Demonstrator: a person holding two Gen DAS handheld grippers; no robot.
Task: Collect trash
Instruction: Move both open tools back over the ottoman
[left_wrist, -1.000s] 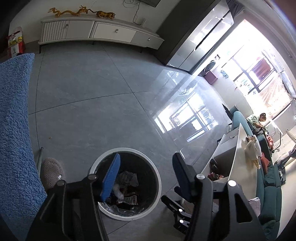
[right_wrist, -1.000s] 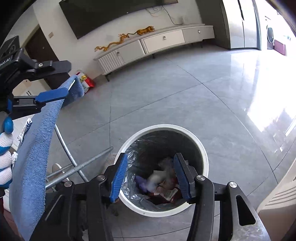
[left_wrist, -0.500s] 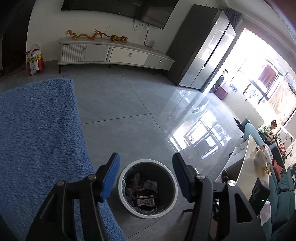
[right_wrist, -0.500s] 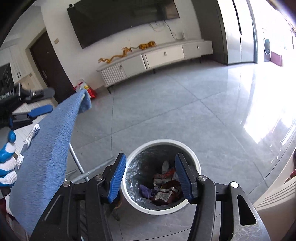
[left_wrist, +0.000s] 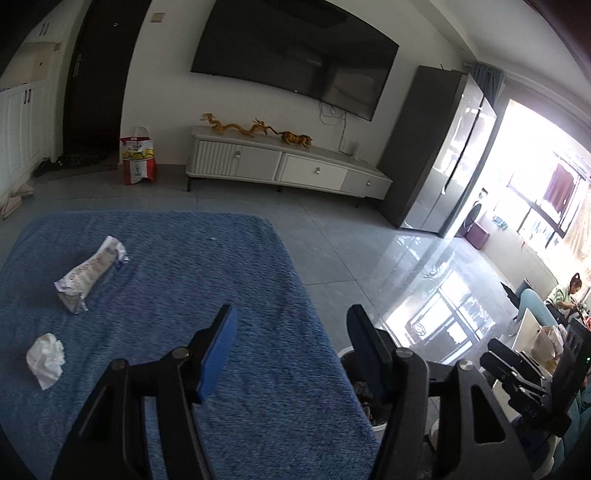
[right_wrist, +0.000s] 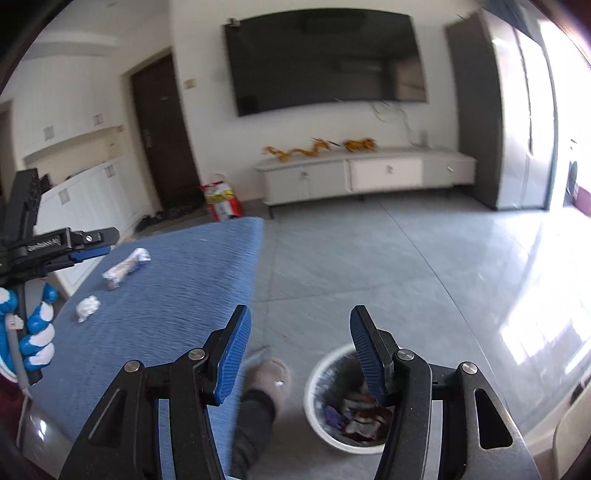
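A wrapper (left_wrist: 90, 275) and a crumpled tissue (left_wrist: 46, 359) lie near the blue-covered table's (left_wrist: 229, 258) left edge. Only the right view shows the full bin (right_wrist: 345, 406) and a slipper (right_wrist: 269, 374), somewhat blurred, on grey tiles. The left gripper (left_wrist: 290, 349), opening, and the right gripper (right_wrist: 299, 345) stand wide, empty.

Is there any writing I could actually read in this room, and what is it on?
Nothing reads clearly.
Left gripper: a white label on its side, appearing upside down, too blurred to read.
Right gripper: small embossed marks on its body, unreadable.
Red and yellow bag: printed characters, too small.
Snack wrapper on the blue cloth: print too blurred.
Crumpled tissue: no print.
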